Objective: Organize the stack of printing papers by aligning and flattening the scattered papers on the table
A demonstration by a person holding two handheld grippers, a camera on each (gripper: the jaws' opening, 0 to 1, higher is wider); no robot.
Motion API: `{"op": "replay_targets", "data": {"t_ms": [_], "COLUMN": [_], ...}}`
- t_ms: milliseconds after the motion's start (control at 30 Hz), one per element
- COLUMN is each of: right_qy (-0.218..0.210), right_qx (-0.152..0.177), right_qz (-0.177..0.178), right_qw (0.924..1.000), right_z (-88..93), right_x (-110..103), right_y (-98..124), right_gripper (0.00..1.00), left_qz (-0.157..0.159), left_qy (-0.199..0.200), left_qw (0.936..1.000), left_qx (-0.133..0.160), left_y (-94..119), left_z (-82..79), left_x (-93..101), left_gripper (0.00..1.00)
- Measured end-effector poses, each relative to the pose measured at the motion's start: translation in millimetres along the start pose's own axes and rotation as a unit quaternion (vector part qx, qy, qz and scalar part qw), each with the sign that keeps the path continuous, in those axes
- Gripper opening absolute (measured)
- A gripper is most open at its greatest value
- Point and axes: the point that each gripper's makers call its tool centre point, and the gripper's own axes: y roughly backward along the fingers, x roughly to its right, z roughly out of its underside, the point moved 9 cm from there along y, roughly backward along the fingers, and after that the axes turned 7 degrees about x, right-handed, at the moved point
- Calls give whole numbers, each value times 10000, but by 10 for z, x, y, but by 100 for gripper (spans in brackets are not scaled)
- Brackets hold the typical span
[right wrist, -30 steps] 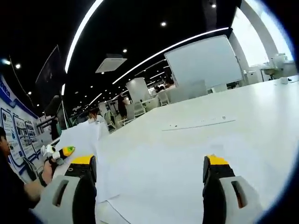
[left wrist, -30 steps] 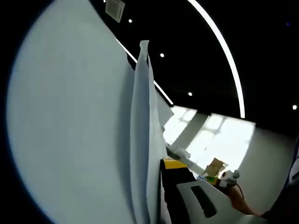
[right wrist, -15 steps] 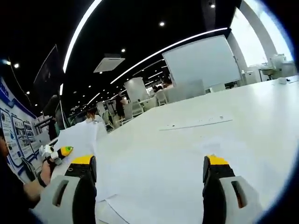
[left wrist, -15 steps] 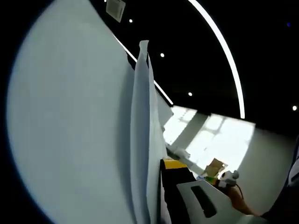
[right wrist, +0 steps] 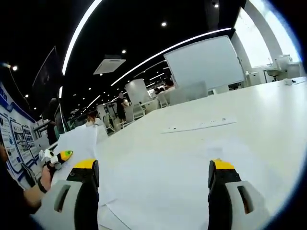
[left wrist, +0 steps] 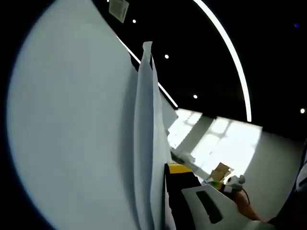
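Sheaf of papers (left wrist: 144,143) is standing edge-on, rising from bottom. Yellow-tipped jaw is pressing its right face. Ceiling light strip (left wrist: 230,52) is arcing overhead

Grey claw (right wrist: 153,196), yellow-tipped black jaws

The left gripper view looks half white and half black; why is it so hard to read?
In the left gripper view, held sheets of paper sit close to the lens, pale and featureless, against a dark ceiling. In the right gripper view, the fisheye curves the ceiling light strips, and the white table looks bright.
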Motion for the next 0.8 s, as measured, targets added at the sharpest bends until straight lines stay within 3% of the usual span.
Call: {"op": "replay_targets", "data": {"t_ms": [800], "right_qy": [218], "right_qx": [-141], "right_qz": [248], "right_qw": [9994], "right_z": [33], "right_x": [24], "right_y": [16], "right_gripper": [89], "left_qz": [-7], "left_qy": [-1], "left_qw": [10000], "left_qx": [2], "left_y": [3], "left_z": [5], "left_x": [17], "left_gripper": [6]}}
